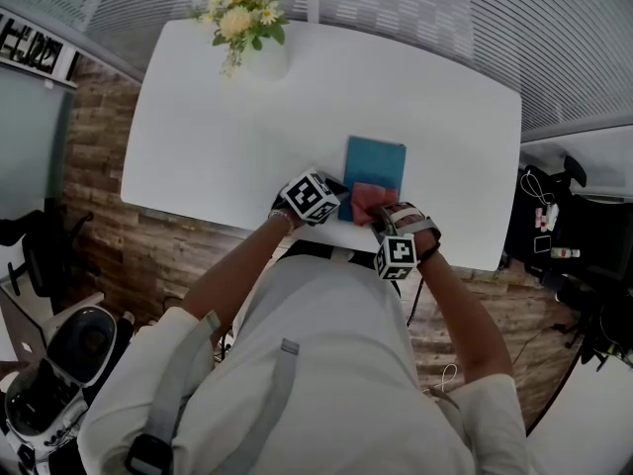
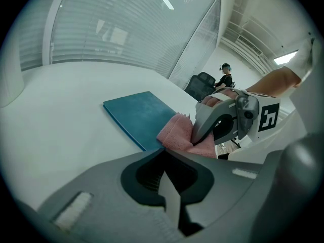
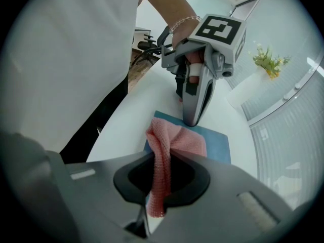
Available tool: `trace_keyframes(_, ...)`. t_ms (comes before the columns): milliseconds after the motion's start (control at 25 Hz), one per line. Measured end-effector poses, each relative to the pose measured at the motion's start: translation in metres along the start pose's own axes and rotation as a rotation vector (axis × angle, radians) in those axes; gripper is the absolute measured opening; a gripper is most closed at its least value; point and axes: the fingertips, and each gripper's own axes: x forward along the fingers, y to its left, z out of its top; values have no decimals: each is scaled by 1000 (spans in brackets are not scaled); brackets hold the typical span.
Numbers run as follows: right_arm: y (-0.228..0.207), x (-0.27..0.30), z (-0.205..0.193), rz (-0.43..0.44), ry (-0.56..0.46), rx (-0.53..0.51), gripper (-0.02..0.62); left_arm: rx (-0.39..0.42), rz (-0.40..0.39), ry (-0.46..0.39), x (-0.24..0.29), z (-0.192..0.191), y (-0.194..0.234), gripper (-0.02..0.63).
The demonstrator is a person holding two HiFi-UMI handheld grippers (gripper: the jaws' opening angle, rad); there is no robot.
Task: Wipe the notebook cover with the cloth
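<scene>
The cloth (image 1: pixel 368 200) lies on the notebook's (image 1: pixel 376 161) near end, flowers (image 1: pixel 245 13) behind on the table (image 1: pixel 247 127).

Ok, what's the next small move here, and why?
Probably push the right tool forward, dragging the cloth along the notebook toward its far end. The cloth is clamped in that tool and covers only the near end, while the rest of the cover lies bare. The left tool sits shut at the near edge.
</scene>
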Motion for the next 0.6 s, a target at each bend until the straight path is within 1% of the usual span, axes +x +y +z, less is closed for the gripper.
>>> trace_keyframes(600,5,0,4,3,-4,8,9,-2,-3,1,1,0,3,-2)
